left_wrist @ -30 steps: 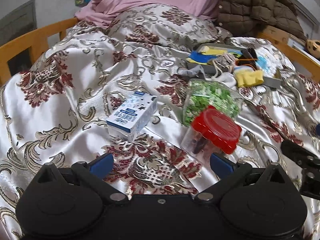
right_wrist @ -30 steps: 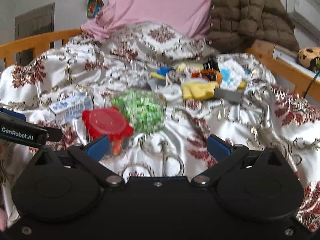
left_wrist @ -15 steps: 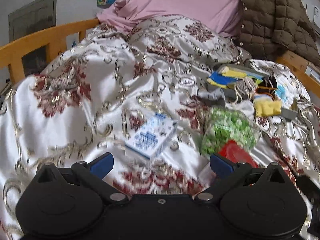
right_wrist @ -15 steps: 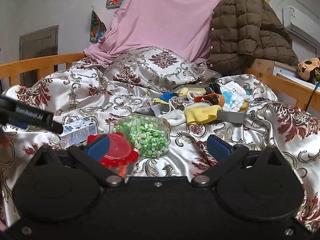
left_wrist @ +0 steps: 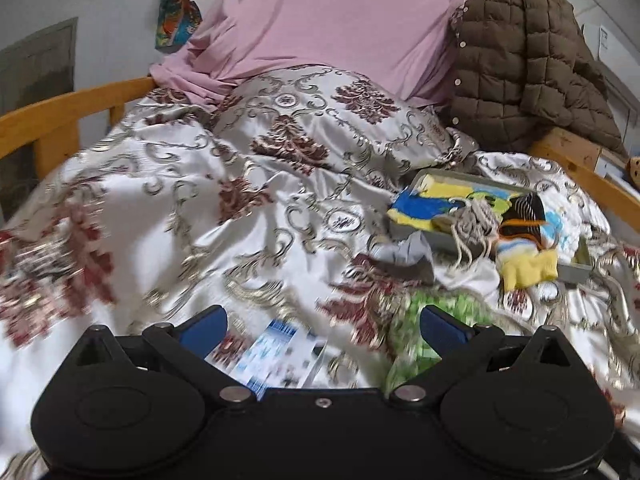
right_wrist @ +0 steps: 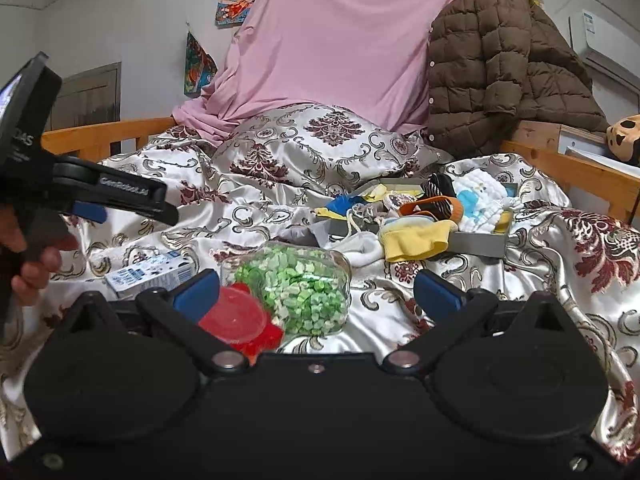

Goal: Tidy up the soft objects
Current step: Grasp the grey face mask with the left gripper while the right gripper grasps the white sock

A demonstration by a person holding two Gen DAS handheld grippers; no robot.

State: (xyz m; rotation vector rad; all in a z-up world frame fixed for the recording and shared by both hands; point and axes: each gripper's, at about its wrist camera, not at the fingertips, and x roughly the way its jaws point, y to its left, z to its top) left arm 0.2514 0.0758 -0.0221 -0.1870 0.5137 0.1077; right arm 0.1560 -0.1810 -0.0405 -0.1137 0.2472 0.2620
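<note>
Both grippers hang over the bed [right_wrist: 532, 280] with nothing in them: the left gripper [left_wrist: 324, 326] has its fingers spread wide, and the right gripper [right_wrist: 316, 292] has its fingers spread wide too. The soft objects, a yellow sock [right_wrist: 416, 242], a white sock [right_wrist: 360, 246], a striped sock [right_wrist: 438, 206] and a blue-printed cloth [right_wrist: 480, 200], lie heaped in and over the grey tray [right_wrist: 482, 242], well beyond both grippers. A grey cloth [left_wrist: 408, 252] lies on the cover just beside the tray.

The step in hand is, I think, the approach to this heap. To do it well, one gripper should pass above the jar of green pieces [right_wrist: 296, 284] with its red lid [right_wrist: 236, 322] and the small carton [right_wrist: 152, 276], take one loose piece at its thick folded part, and lift it free of the string [left_wrist: 472, 232] which tangles there.

On the side of the left gripper I read "GenRobot.AI"; the print on the carton is too small to read
</note>
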